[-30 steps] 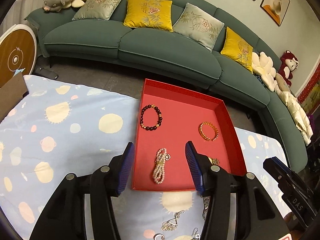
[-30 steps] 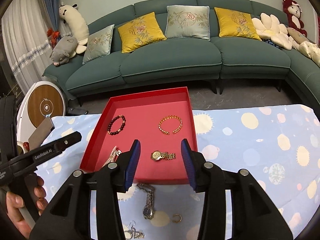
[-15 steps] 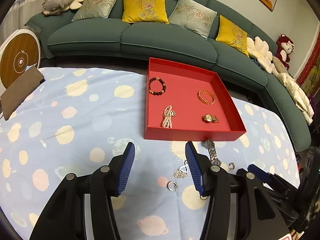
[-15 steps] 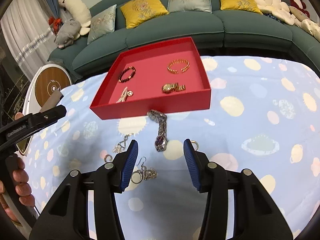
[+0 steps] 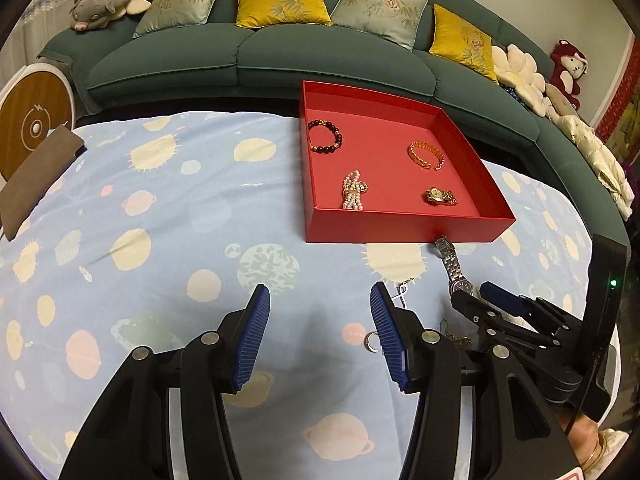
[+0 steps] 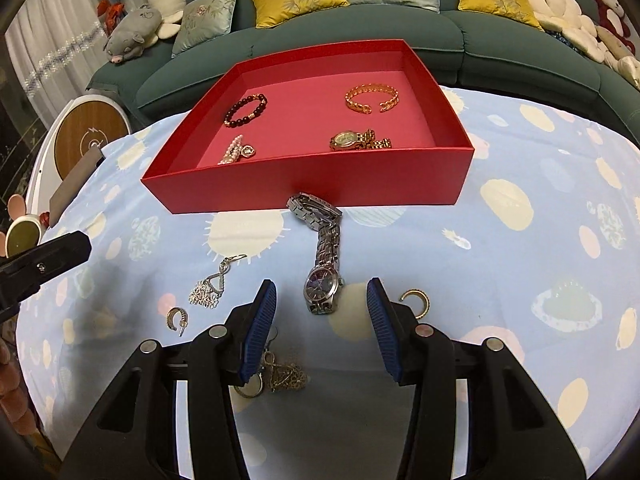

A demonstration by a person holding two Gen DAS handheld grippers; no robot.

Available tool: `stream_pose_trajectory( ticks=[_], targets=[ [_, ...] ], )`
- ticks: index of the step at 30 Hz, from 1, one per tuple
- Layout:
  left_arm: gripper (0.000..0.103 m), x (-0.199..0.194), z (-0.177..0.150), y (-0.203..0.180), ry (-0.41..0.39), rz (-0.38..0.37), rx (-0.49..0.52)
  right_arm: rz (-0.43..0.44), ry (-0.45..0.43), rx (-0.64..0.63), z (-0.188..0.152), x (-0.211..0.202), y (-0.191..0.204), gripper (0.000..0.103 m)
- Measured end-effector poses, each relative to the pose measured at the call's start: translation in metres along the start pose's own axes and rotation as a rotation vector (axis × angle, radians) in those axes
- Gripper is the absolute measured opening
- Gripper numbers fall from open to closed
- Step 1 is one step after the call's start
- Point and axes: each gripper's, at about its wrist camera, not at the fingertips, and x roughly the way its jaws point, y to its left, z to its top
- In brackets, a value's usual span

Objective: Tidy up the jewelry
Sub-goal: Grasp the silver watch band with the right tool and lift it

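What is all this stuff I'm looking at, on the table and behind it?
Tray: 1, red, on the tablecloth's far side.
Beaded bracelet: 1, dark red, in the tray, far left.
Cuff bracelet: 1, gold, in the tray, far right.
Pearl bracelet: 1, pinkish white, in the tray, near left.
Gold watch: 1, in the tray, near right.
Silver watch: 1, on the cloth before the tray.
Earrings and small pieces: several, silver and gold, loose on the cloth; exact count unclear.
Tablecloth: 1, pale blue with planets.
Sofa: 1, dark green, behind.
Cushions: 4, two yellow, two grey-green, on the sofa.
Left gripper: black with blue pads, open.
Right gripper: same, open, straddling the silver watch.
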Motion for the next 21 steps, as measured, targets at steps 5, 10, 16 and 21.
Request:
stream_pose_trajectory(
  ticks=[5, 10, 16, 21],
  targets=[
    [0.05, 0.001, 0.002, 0.008, 0.008, -0.007, -0.018, -0.025, -0.002, 0.009, 0.001, 0.007, -0.003, 0.04],
    [0.05, 0.003, 0.001, 0.01, 0.018, -0.007, -0.018, -0.041, -0.009, -0.026, 0.001, 0.008, 0.005, 0.017],
    [0.05, -0.002, 0.003, 0.01, 0.012, -0.027, -0.022, 0.021, -0.024, -0.023, 0.006, -0.008, 0.011, 0.009],
    [0.05, 0.002, 0.004, 0.008, 0.022, -0.045, -0.034, 0.057, -0.033, 0.001, 0.007, -0.027, 0.006, 0.008]
  ],
)
